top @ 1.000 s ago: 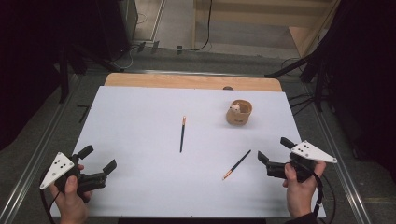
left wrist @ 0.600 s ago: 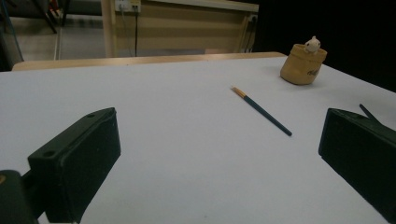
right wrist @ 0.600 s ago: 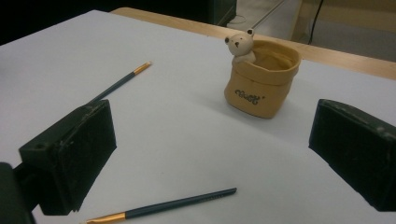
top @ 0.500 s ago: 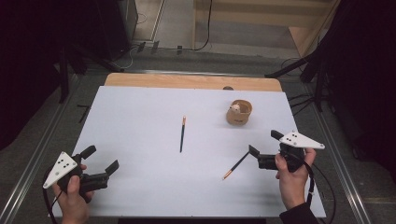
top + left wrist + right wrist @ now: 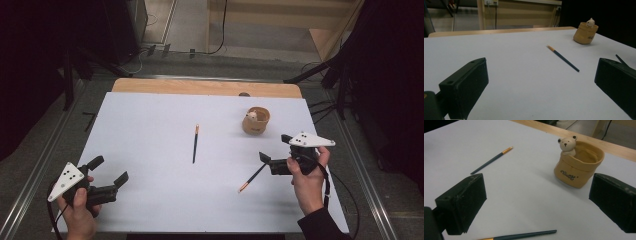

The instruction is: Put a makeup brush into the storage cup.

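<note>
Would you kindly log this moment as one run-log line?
right tongs: open, above near brush | left tongs: open, idle | far brush: on table | bear cup: upright

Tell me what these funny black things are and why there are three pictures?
A person sits at a table covered with a white sheet and holds a tool in each hand. Each tool is a black gripper with two jaws that pinch like a crab's claw: the left gripper and the right gripper.

One picture comes from a camera high above the table. The other two come from small cameras riding on the grippers, so the black blocks at their edges are the jaws.

On the sheet lie two thin dark paintbrushes with orange ends: the middle brush and the near brush, beside the right gripper. There is also a small tan cup with a little bear on its rim.

Both grippers are open and hold nothing.
</note>
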### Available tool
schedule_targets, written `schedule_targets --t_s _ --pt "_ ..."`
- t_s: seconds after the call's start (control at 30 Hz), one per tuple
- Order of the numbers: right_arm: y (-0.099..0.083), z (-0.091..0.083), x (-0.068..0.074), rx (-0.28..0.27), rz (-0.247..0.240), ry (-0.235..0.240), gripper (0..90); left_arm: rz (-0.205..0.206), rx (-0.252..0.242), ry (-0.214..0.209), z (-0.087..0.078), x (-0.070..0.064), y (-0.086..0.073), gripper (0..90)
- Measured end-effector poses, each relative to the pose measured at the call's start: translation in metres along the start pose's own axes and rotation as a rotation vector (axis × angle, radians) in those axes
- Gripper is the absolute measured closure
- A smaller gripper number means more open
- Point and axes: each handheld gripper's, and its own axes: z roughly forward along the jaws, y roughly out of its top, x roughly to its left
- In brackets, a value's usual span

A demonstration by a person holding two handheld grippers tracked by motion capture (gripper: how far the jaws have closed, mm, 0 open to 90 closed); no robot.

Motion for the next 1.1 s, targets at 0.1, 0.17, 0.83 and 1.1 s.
schedule_targets --t_s 0.1,0.17,0.83,1.1 --pt "0.002 0.001 -0.001 0.021 0.001 0.009 1.5 0.0 0.002 0.0 -0.001 0.0 0.0 0.0" --pt "0.003 0.003 -0.002 0.038 -0.003 0.023 1.7 -0.003 0.001 0.0 -0.001 0.001 0.0 0.0" --pt "0.014 0.023 -0.005 0.221 -0.085 0.111 5.8 -0.011 0.004 0.002 -0.002 0.003 -0.001 0.0" --pt "0.015 0.031 -0.003 0.301 -0.126 0.153 7.3 -0.007 0.008 0.001 -0.001 0.003 -0.002 0.0"
